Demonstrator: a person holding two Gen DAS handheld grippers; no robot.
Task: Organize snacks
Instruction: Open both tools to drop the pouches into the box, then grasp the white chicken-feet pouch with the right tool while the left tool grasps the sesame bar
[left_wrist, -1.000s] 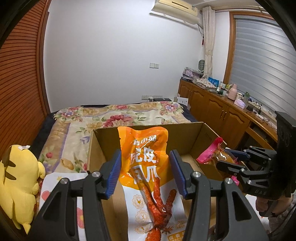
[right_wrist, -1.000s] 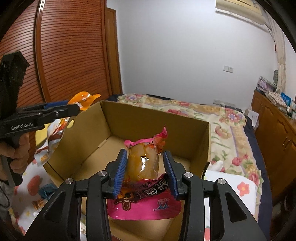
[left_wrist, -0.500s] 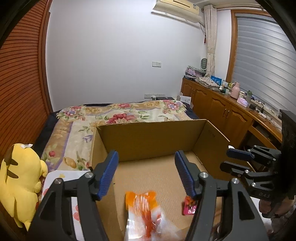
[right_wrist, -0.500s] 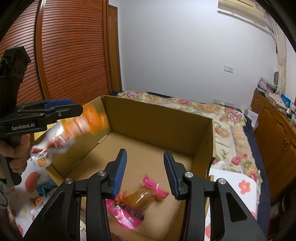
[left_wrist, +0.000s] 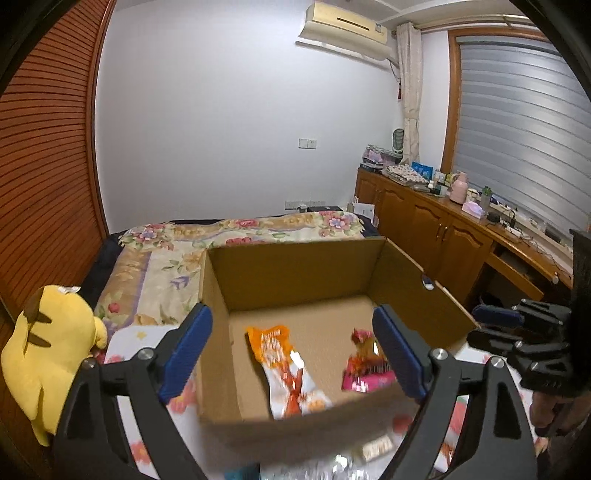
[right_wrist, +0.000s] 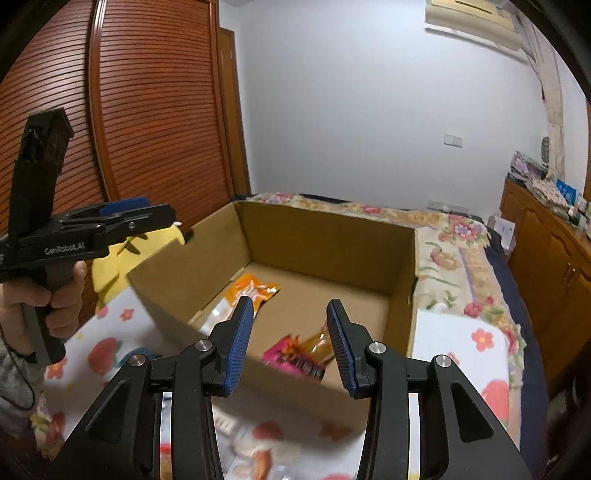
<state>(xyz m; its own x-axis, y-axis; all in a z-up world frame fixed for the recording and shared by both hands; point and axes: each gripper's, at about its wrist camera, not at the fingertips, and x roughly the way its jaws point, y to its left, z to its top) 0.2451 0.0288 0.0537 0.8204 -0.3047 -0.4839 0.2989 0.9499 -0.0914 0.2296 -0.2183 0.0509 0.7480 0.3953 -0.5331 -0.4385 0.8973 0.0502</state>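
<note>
Our left gripper (left_wrist: 291, 349) has its jaws spreading wide with nothing between the pads; our right gripper (right_wrist: 290, 345) holds its jaws apart, also empty. Beyond them the cardboard box (left_wrist: 295, 269) stands open on the flowered bedspread (left_wrist: 155, 273). On its floor lie the orange snack packet (left_wrist: 284, 363) and, near it but apart, the pink snack packet (right_wrist: 297, 354), whose print is too blurred to read. A yellow plush toy (left_wrist: 48, 354) sits left of the box.

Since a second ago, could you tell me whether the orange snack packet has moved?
Yes. The orange snack packet dropped from above the cardboard box rim onto the box floor.
</note>
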